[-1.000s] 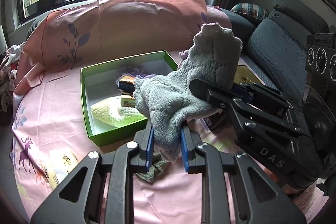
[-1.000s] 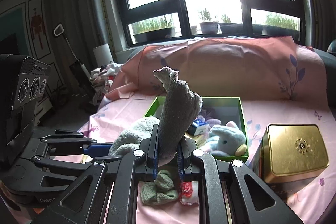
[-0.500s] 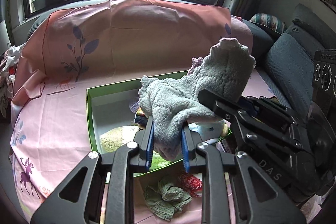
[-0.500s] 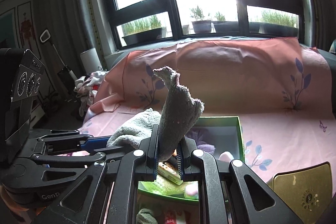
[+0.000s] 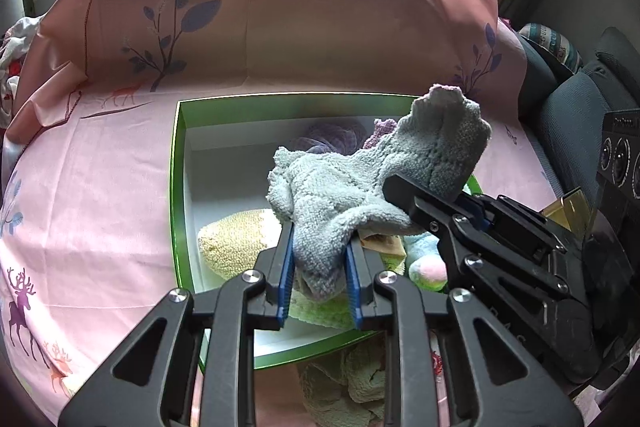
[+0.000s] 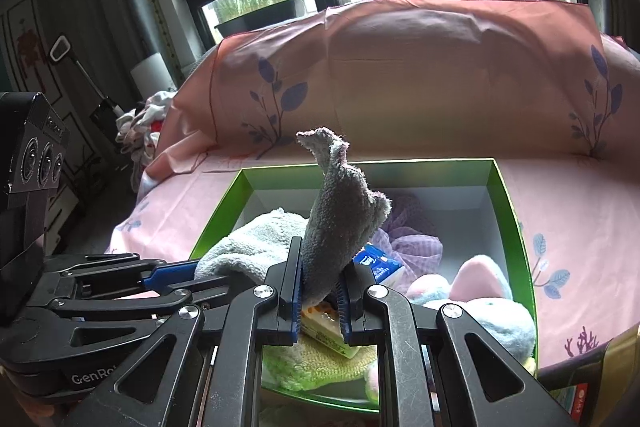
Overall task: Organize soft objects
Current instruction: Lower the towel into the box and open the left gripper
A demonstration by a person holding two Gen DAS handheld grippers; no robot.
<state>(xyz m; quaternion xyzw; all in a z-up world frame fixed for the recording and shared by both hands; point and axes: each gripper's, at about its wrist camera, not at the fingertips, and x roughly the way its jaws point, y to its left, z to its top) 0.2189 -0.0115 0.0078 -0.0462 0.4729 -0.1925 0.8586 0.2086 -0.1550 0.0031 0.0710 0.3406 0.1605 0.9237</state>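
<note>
Left wrist view puts the grey fleecy cloth (image 5: 360,187) at the centre of the frame, stretched between your two tools and hanging over the open green box (image 5: 176,195). Your left gripper (image 5: 320,279) is clenched on its lower end, blue pads pressed into the pile, and your right gripper (image 5: 432,203) comes in from the right edge of the frame, clamped on the other end where the cloth bunches upward. From the right wrist view the same cloth (image 6: 340,211) rises as a peak between the right gripper (image 6: 318,297) pads at mid-frame, with the left gripper (image 6: 168,273) reaching in from the lower left.

Beneath it the box already holds a yellow knitted piece (image 5: 236,239), a pastel plush toy (image 6: 484,303), a purple mesh item (image 6: 408,235) and a small blue packet (image 6: 374,263), so free floor remains mostly toward the upper left of the box in the left wrist view.

My reading is that you are about to lower and let go. If one side opens before the other, the cloth would likely swing and drape over the green rim. Another grey-green cloth (image 5: 348,387) lies outside the box at the bottom of the left wrist frame; dipping too low near that wall could snag it
</note>
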